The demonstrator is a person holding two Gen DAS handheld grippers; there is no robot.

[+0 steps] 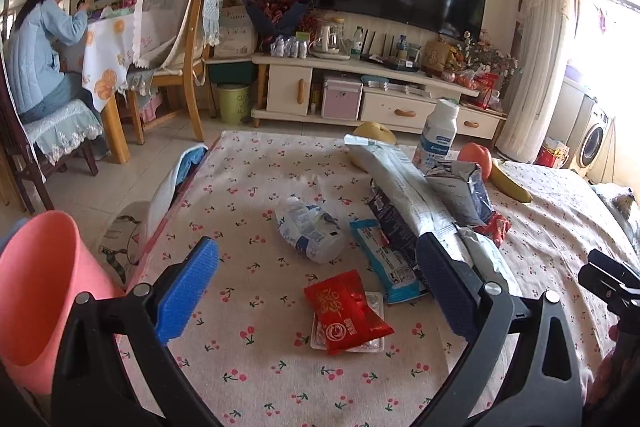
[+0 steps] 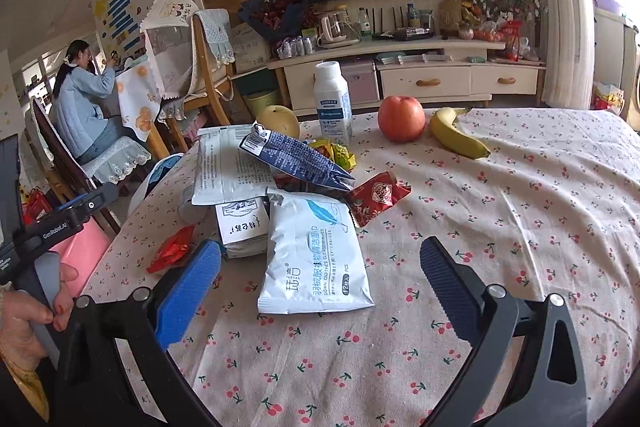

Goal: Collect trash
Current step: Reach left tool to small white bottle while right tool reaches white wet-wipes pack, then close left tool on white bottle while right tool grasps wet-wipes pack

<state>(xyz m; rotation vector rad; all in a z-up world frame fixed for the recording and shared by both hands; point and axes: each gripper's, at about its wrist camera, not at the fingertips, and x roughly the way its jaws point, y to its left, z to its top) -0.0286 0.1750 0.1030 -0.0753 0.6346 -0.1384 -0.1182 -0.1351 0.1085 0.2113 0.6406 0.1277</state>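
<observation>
Trash lies scattered on a cherry-print tablecloth [image 1: 248,187]. My left gripper [image 1: 316,287] hovers open just above a red packet [image 1: 346,311] that rests on a clear blister pack. Beyond it lie a crushed plastic bottle [image 1: 310,231], a blue-white wrapper [image 1: 384,259] and a long white bag [image 1: 400,183]. A pink bin [image 1: 40,299] stands at the table's left edge. My right gripper [image 2: 320,287] is open, low over the cloth, with a white wipes packet [image 2: 316,259] between and ahead of its fingers. Behind that lie a dark blue carton [image 2: 296,159] and a red wrapper [image 2: 376,197].
A white bottle [image 2: 332,103], a pear [image 2: 278,121], an apple [image 2: 401,119] and a banana [image 2: 458,133] sit at the far side of the table. A hand [image 2: 28,315] holds the left gripper. A person [image 1: 36,43] sits at a dining table far left; a TV cabinet [image 1: 360,95] stands behind.
</observation>
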